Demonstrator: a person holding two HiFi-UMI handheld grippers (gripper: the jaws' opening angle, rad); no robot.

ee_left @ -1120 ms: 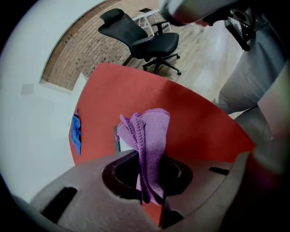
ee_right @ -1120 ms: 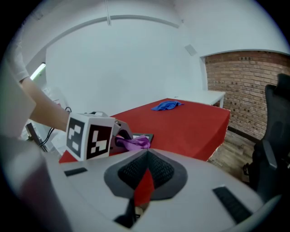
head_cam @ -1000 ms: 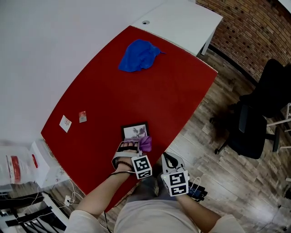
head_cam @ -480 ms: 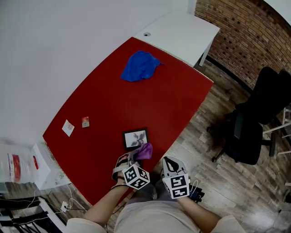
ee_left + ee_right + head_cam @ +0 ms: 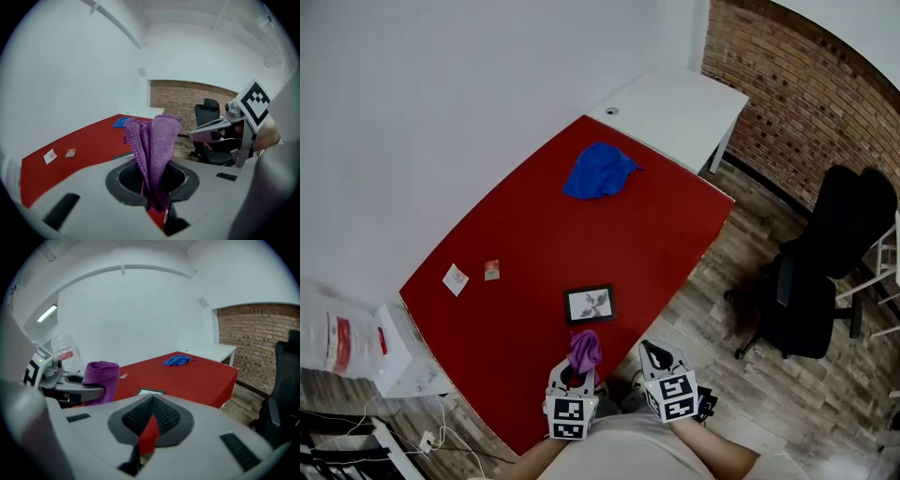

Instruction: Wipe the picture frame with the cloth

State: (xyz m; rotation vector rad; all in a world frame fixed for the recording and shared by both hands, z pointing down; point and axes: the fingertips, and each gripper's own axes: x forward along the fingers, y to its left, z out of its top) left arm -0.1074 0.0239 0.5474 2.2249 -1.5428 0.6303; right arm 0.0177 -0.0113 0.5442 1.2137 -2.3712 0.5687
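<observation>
Left gripper (image 5: 577, 373): drawn in close to the person (image 5: 628, 448), at the near edge of the red table (image 5: 534, 234); jaws point forward, clamped on the purple cloth (image 5: 154, 140).
Purple cloth: a folded bundle standing up from between the left jaws, apparently clear of the tabletop.
Right gripper (image 5: 659, 360): level with the left gripper, just to its right, beyond the table edge; jaws pressed together, nothing between them.
Picture frame (image 5: 590, 304): flat on the table, just ahead of the left gripper, apart from the cloth.
Blue cloth (image 5: 600, 171): far ahead of both grippers.
</observation>
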